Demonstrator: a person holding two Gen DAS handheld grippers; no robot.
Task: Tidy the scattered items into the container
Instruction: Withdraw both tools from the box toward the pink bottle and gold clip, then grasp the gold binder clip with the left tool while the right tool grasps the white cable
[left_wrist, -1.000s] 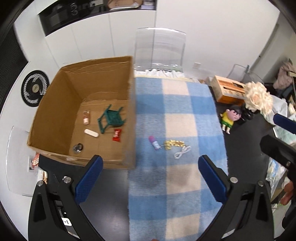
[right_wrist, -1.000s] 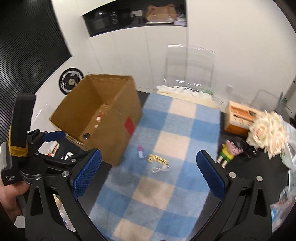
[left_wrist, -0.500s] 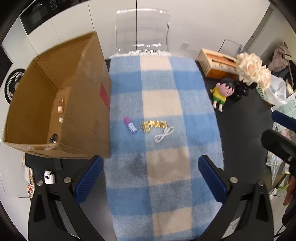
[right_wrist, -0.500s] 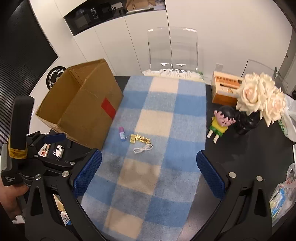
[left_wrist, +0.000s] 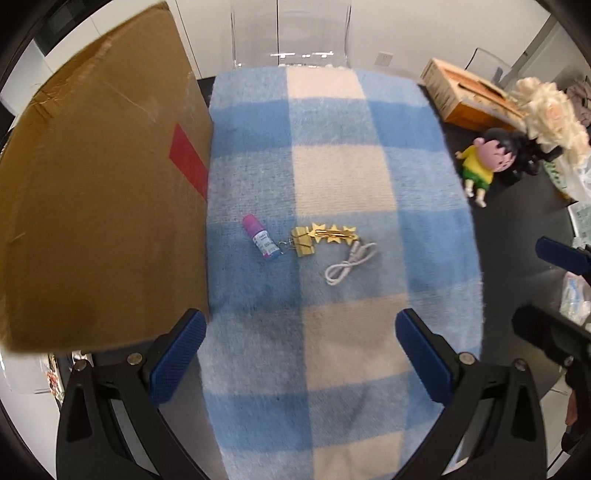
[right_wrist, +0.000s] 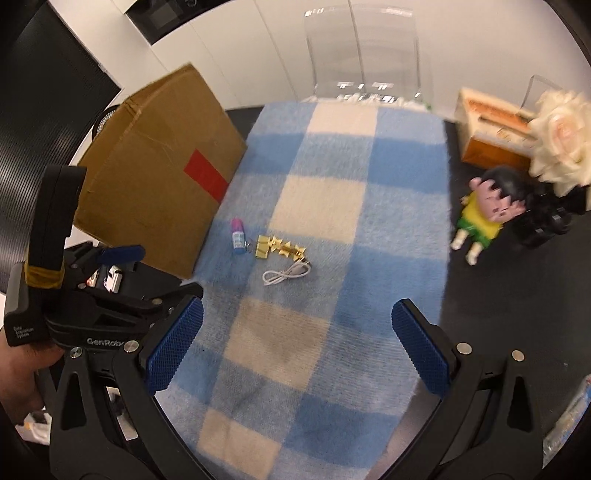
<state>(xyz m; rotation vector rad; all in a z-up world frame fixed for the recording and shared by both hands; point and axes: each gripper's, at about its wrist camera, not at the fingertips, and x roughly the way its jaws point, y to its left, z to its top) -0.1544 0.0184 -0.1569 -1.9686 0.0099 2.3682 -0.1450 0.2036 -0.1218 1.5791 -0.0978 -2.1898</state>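
A brown cardboard box (left_wrist: 99, 206) (right_wrist: 155, 181) with a red patch stands at the left edge of a blue and cream checked blanket (left_wrist: 340, 173) (right_wrist: 332, 206). Beside the box lie a small purple-capped tube (left_wrist: 260, 238) (right_wrist: 238, 234), a gold binder clip with a gold star clip (left_wrist: 319, 236) (right_wrist: 279, 246), and a coiled white cable (left_wrist: 349, 264) (right_wrist: 286, 275). My left gripper (left_wrist: 299, 354) hovers open over the blanket, short of these items. My right gripper (right_wrist: 297, 345) is open too, further back, with nothing between its fingers. The box's inside is hidden.
A cartoon doll in a yellow shirt (left_wrist: 484, 162) (right_wrist: 484, 218) lies on the black table right of the blanket, by cream roses (right_wrist: 565, 144) and an orange carton (left_wrist: 469, 99). A clear chair (right_wrist: 364, 55) stands behind the table. A hand (right_wrist: 18, 373) holds the left gripper's handle.
Both grippers have dropped lower and moved toward the small items, which now look larger. The left view has swung right, off the box's open top and onto its outer side.
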